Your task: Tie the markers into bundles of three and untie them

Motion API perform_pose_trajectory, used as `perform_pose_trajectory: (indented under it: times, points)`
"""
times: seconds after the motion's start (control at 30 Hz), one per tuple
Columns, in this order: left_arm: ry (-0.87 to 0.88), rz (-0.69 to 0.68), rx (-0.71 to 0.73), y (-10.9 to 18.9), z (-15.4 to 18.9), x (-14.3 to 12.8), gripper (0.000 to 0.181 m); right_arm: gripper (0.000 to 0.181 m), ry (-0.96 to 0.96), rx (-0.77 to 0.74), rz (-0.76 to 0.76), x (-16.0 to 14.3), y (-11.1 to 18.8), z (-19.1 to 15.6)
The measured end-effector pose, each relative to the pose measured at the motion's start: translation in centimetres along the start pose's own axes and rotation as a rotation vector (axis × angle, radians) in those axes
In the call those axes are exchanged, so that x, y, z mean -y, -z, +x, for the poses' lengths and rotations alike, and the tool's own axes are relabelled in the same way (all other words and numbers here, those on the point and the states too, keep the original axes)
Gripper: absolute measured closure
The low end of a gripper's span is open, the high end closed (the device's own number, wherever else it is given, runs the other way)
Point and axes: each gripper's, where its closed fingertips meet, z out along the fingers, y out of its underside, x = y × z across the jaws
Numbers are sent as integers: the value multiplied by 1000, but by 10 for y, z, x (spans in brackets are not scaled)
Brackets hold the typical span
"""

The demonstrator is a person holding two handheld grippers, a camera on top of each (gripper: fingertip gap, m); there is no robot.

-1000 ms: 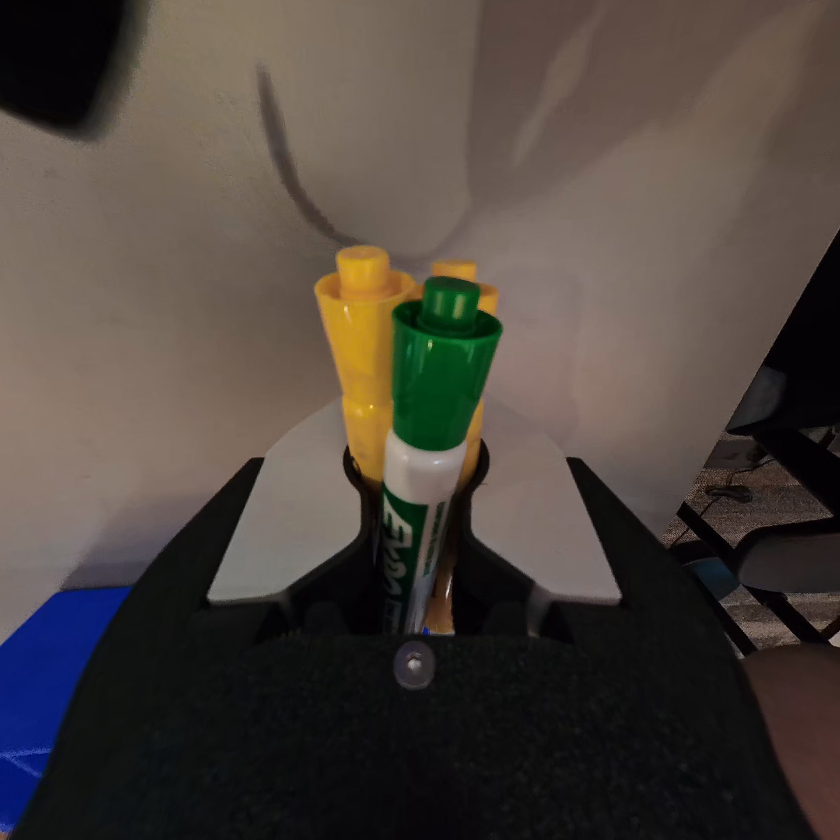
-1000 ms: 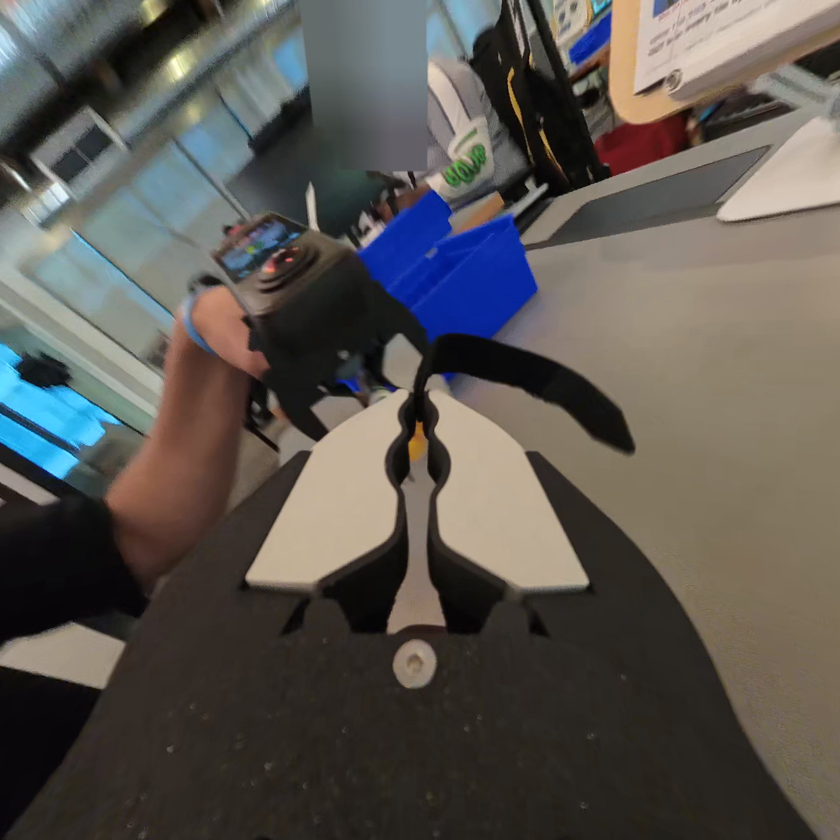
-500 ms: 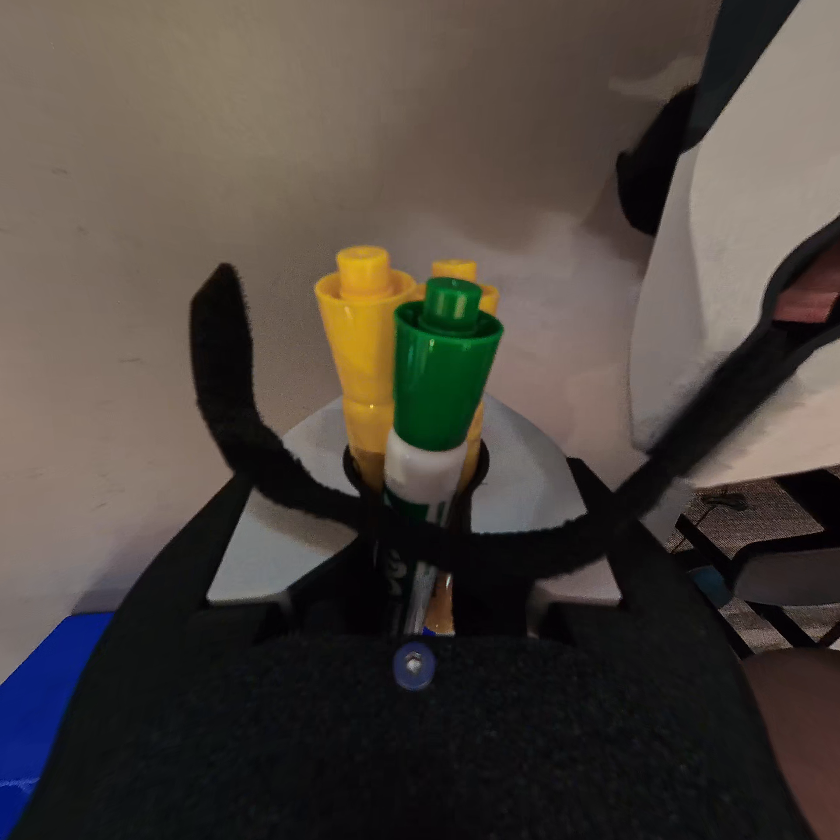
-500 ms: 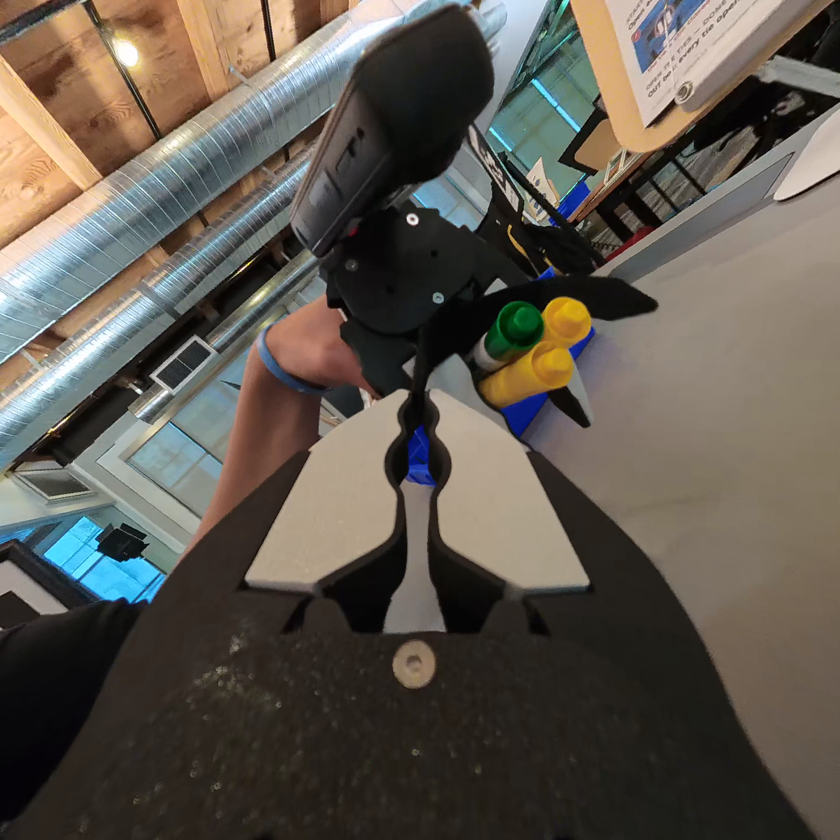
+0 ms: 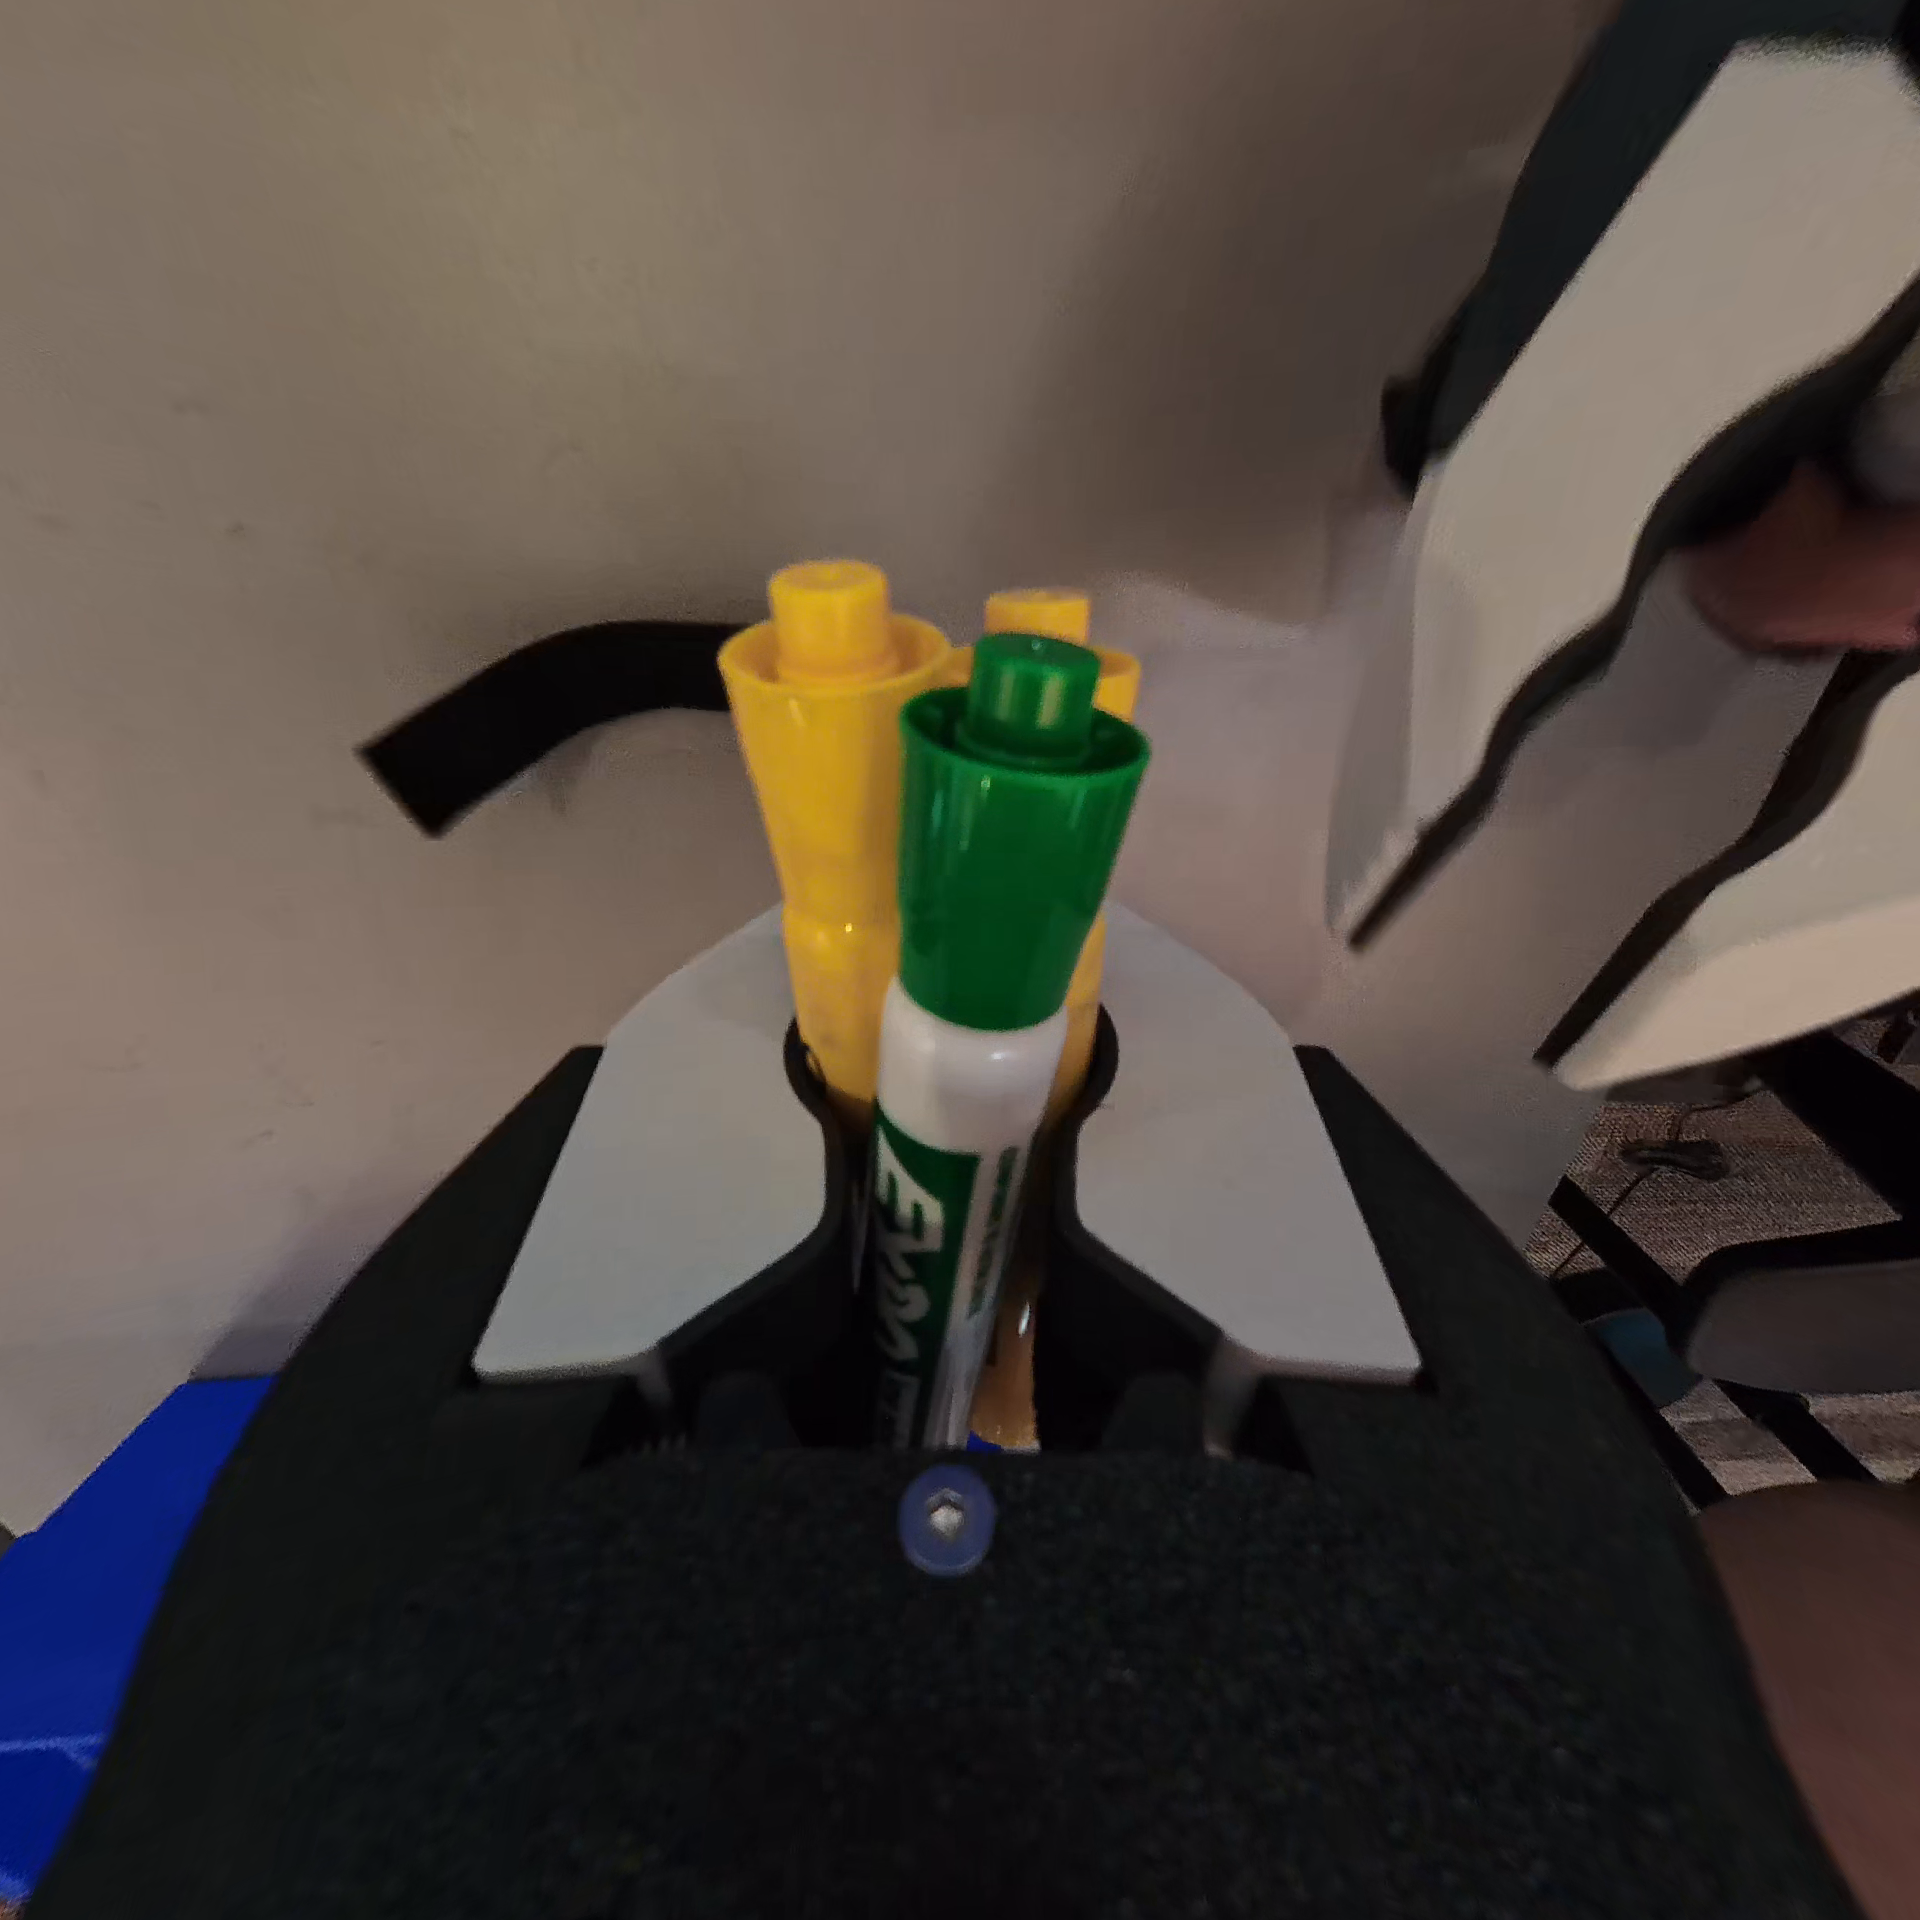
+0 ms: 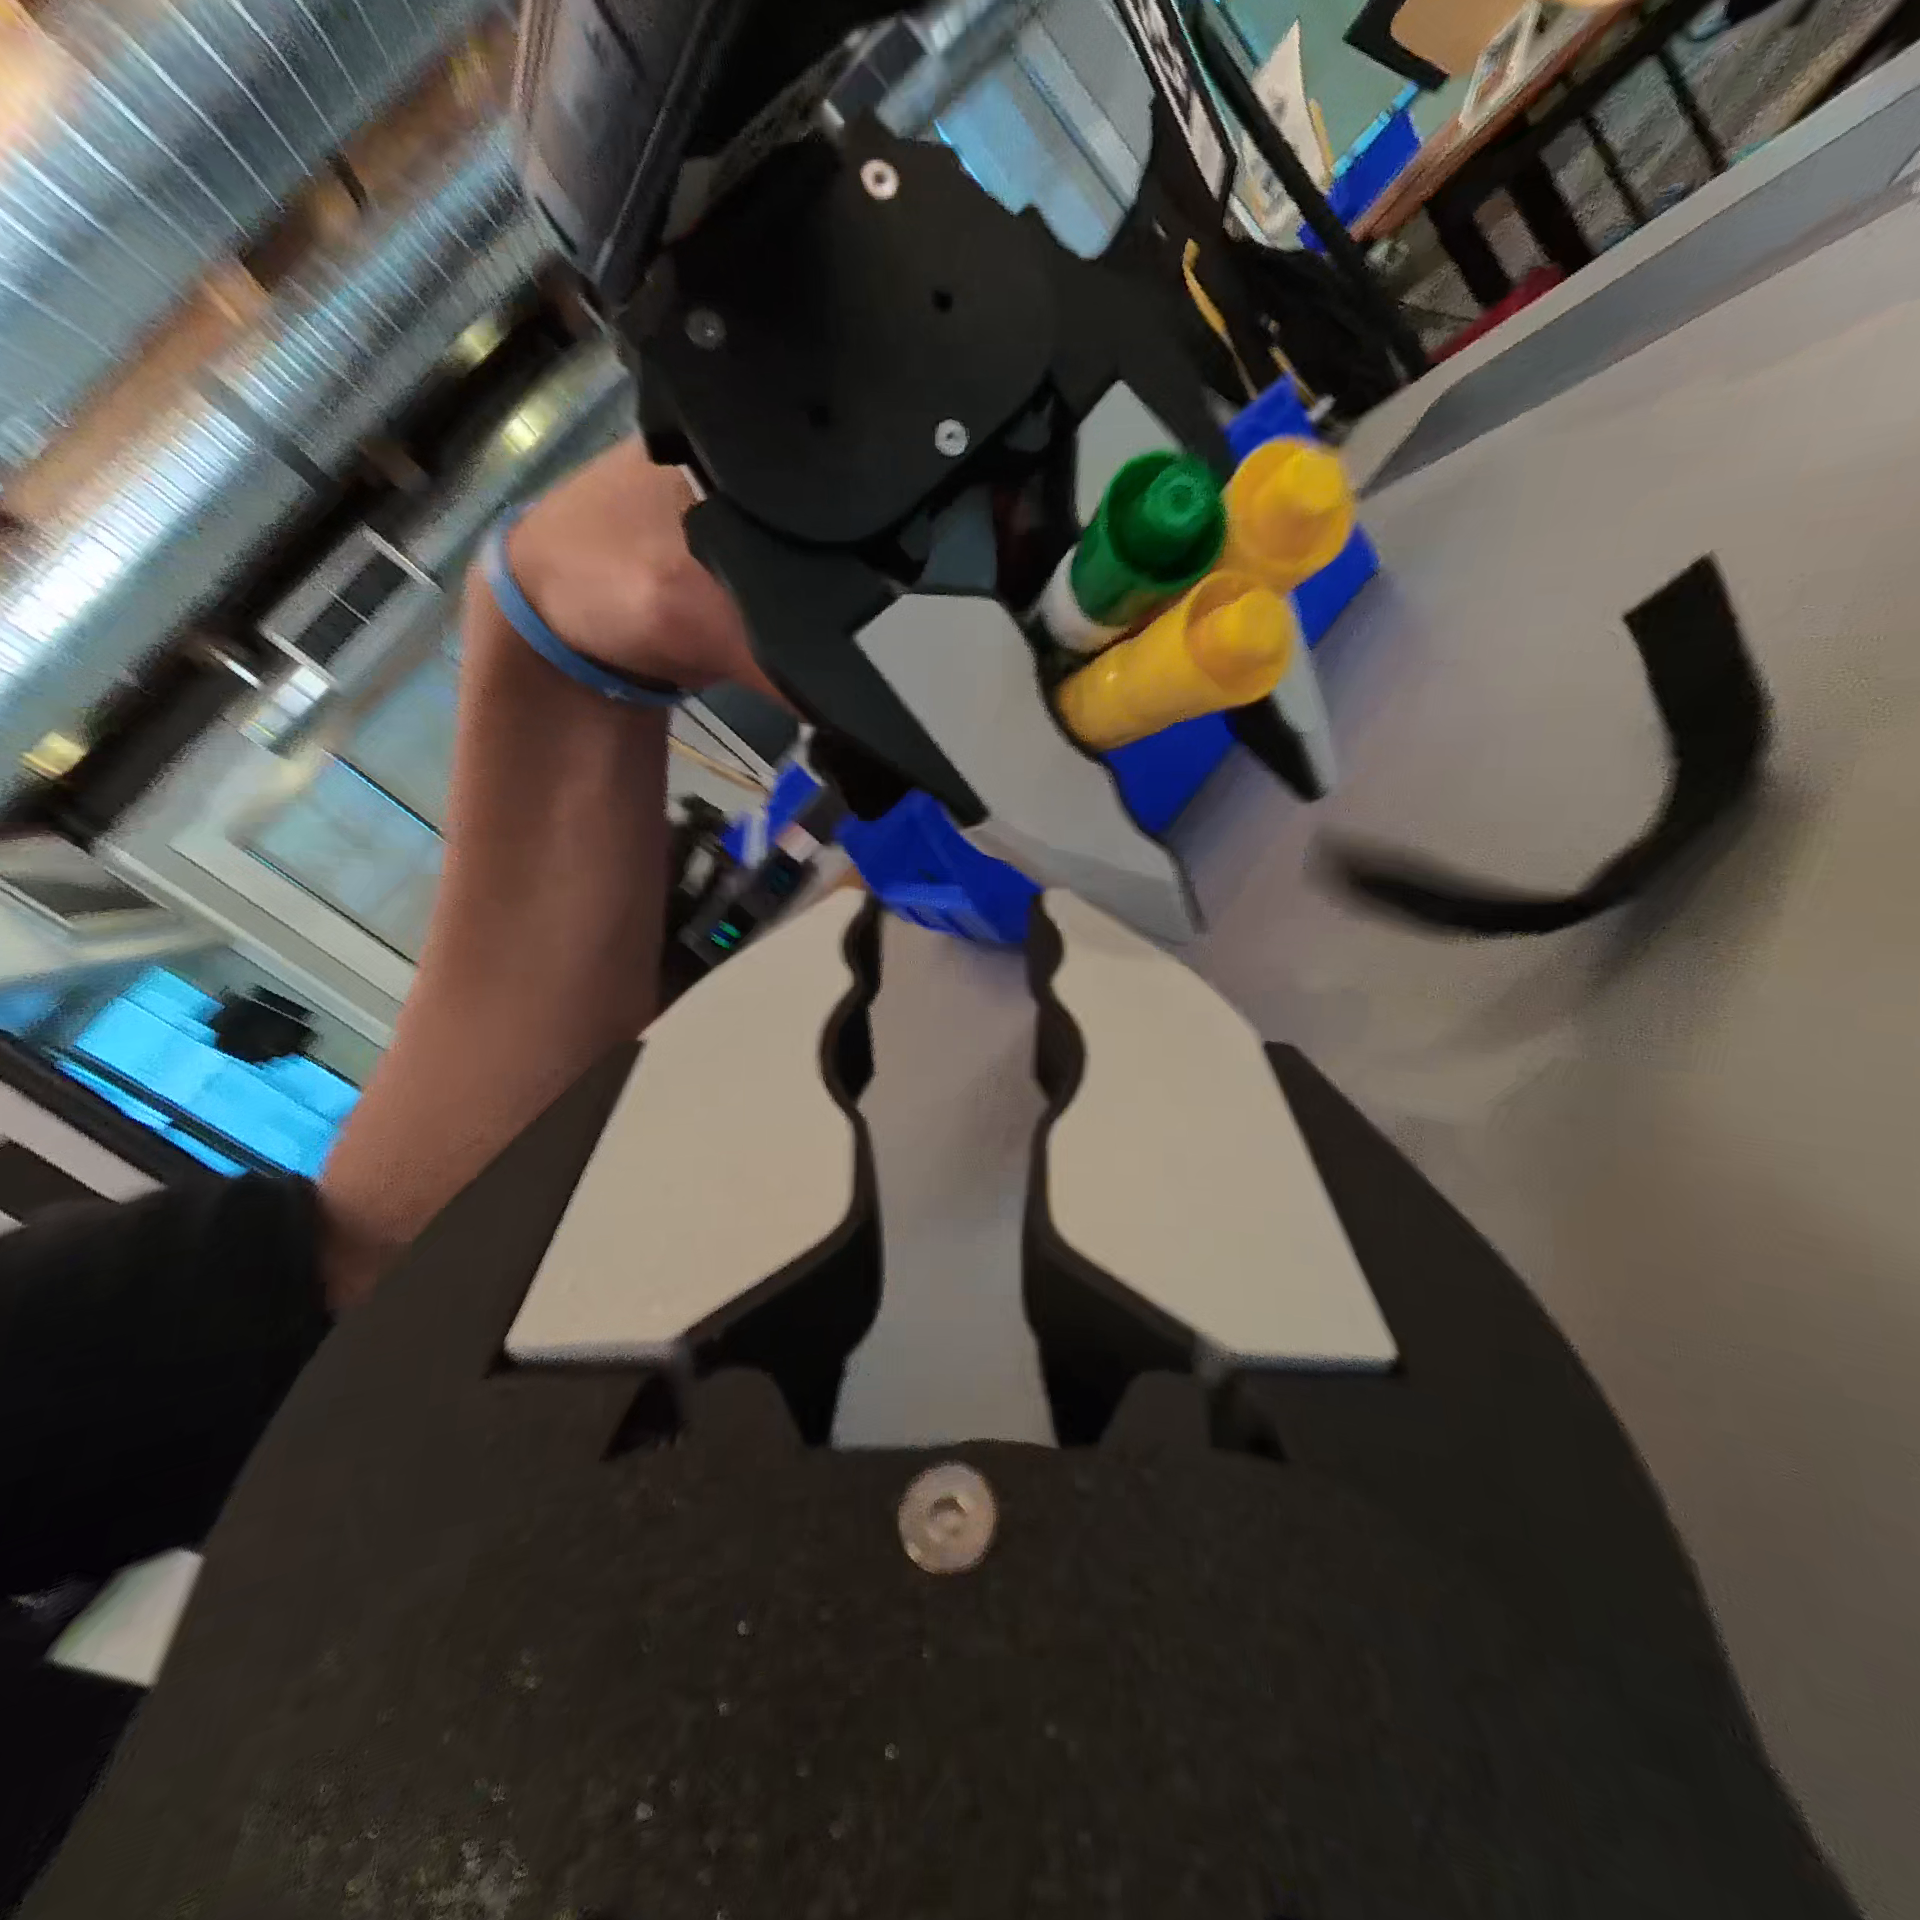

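My left gripper is shut on three markers held above the grey table: a green-capped one in front and two yellow ones behind it. The same bundle of markers shows in the right wrist view with caps toward me and no strap around it. A black strap lies loose and curved on the table, and it also shows in the right wrist view. My right gripper is open and empty, to the right of the markers.
Blue bins stand on the table behind the left gripper, and one corner shows at lower left. The table edge runs at the right, with chair legs and carpet below. A person's arm holds the left gripper.
Half a second ago the right gripper held the strap across the markers. Now the strap lies loose on the table, and the right gripper has opened and drawn back.
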Motion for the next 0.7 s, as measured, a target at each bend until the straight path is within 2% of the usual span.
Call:
perform_pose_trajectory:
  times: [0.03, 0.1, 0.17, 0.23, 0.3, 0.4, 0.47, 0.6, 0.7]
  points:
    - [2, -1, 3, 0, -1, -2, 141, 145, 66, -39, -49, 4, 4, 7]
    - [8, 2, 6, 2, -1, -7, 141, 144, 314, -101, -183, 16, 11, 24]
    - [26, -6, 21, 3, -5, -15, 141, 137, 611, -174, -423, 19, 14, 49]
    - [47, -21, 35, 3, -9, -26, 141, 138, 837, -145, -615, 16, 11, 61]
    - [67, -28, 35, 2, -10, -34, 141, 142, 1022, -46, -840, -7, 10, 65]
    - [80, -18, 35, -2, -12, -37, 141, 152, 1292, -117, -1041, -13, 15, 92]
    - [86, -16, 45, -6, -15, -38, 141, 154, 1319, -181, -1037, -3, 17, 101]
    - [100, -7, 73, -11, -30, -31, 141, 147, 1044, -249, -1014, -13, 23, 108]
    - [81, -3, 71, -17, -41, -22, 141, 149, 964, -374, -1007, -16, 26, 128]
